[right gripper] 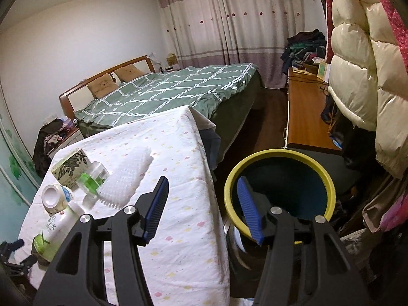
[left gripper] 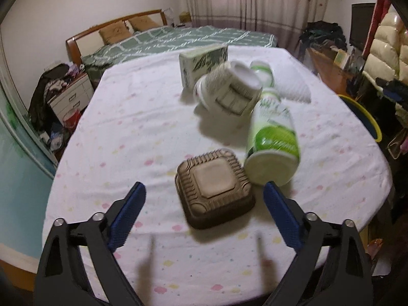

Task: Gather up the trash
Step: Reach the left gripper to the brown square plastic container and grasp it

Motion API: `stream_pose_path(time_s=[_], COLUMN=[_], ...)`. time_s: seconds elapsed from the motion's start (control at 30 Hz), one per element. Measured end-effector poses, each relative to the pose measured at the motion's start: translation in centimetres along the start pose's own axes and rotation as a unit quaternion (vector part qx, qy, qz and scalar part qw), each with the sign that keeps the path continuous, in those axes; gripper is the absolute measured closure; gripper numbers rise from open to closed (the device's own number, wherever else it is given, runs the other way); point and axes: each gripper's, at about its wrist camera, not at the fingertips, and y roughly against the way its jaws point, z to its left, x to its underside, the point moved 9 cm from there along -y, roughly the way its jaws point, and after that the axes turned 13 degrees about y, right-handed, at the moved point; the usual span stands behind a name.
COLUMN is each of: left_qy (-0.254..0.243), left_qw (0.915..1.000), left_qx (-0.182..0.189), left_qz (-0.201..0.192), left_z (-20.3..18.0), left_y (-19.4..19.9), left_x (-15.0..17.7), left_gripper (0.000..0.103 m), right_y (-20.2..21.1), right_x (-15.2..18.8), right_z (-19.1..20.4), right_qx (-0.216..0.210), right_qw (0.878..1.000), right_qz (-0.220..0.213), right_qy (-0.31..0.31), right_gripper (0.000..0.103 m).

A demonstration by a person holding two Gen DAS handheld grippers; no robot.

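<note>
Brown takeout box lies lid-down on the table, near its front edge. Your left tongs hover over it, spread wide, one blue finger each side, no contact, nothing held. Just right of the box, touching it, lies a green-and-white bottle on its side. Behind that a white cup, blurred, then a leaf-print carton and a white foam net. Your right tongs are about half open and empty, straddling the gap between the table's right edge and the yellow-rimmed bin on the floor. Bed with green quilt beyond.
</note>
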Motion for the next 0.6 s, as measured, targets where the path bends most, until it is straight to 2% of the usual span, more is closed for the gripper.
stream_pose_path(time_s=[0.07,0.4,0.6], left_qy=[0.005,0.032,0.049], left_qw=[0.9999,0.9993,0.9984], left_qx=[-0.003,0.0,-0.001], left_qz=[0.009,0.022,0.029], left_z=[0.2,-0.1,0.4], left_y=[-0.9,-3.5,-4.5], left_x=[0.3,-0.3,-0.6], left_gripper=[0.018,0.02,0.03], right_y=[-0.1,-1.6,-1.9], right_x=[0.2,1.2,1.4], right_z=[0.3,1.7,2.6], right_qx=[-0.005,-0.028,-0.034], right_qw=[1.0,0.999,0.999], right_qz=[0.002,0.021,0.023], right_qy=[0.0,-0.001,0.002], right_gripper=[0.049,0.049,0.049])
